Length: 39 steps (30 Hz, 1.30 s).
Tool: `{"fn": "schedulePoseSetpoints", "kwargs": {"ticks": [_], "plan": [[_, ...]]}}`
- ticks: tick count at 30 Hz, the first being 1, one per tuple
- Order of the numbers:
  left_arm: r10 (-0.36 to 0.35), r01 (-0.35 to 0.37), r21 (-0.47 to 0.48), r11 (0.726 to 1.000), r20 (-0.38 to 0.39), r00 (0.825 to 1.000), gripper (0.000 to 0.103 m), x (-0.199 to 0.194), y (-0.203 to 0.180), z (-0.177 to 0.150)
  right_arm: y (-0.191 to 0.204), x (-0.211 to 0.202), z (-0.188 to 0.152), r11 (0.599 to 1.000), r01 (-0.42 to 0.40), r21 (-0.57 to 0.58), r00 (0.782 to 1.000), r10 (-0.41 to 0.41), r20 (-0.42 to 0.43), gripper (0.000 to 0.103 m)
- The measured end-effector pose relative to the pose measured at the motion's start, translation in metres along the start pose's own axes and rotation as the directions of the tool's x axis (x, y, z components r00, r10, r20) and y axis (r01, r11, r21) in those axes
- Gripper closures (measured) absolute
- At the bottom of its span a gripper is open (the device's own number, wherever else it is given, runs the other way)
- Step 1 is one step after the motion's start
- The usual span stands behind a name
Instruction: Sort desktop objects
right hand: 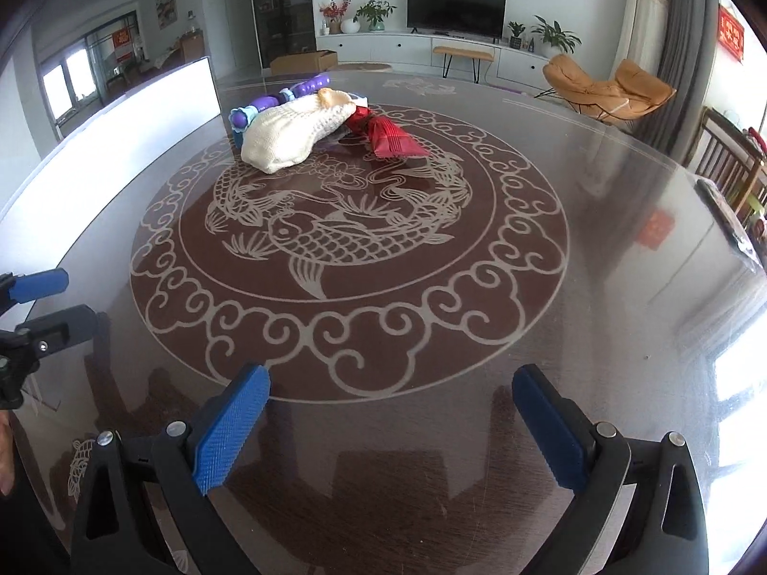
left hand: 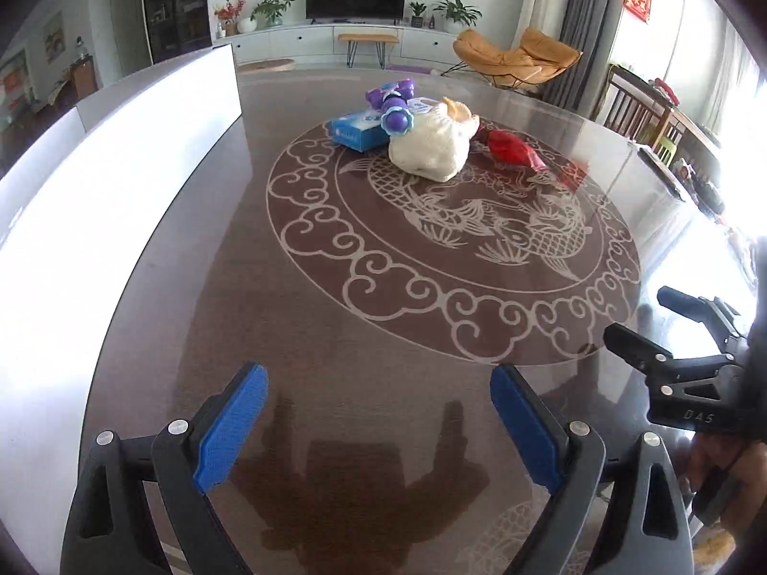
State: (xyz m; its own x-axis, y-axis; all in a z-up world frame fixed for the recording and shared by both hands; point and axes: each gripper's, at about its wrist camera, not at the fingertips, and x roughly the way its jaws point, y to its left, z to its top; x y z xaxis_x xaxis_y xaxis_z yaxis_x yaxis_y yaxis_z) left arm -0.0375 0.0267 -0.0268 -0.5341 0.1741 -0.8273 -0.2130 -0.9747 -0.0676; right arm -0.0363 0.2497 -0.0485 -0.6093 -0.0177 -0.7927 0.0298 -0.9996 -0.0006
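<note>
Hovering left gripper (left hand: 378, 426), right gripper (right hand: 390, 426), both tilted down, jaws wide, empty

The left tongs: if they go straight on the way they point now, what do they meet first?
Probably the bare glass table top itself. The left tongs are open, empty and tilted down at it. The cream knitted item, blue tissue pack and purple toy lie farther ahead.
</note>
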Motion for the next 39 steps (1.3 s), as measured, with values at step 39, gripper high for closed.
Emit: {"fn": "schedulePoseSetpoints", "kwargs": {"ticks": [39], "plan": [[0.080, -0.081, 0.006, 0.997, 0.031, 0.996, 0.000, 0.020, 0.009, -0.006, 0.003, 0.008, -0.001, 1.000, 0.025, 0.017, 0.999, -0.024, -0.035, 0.000]]}}
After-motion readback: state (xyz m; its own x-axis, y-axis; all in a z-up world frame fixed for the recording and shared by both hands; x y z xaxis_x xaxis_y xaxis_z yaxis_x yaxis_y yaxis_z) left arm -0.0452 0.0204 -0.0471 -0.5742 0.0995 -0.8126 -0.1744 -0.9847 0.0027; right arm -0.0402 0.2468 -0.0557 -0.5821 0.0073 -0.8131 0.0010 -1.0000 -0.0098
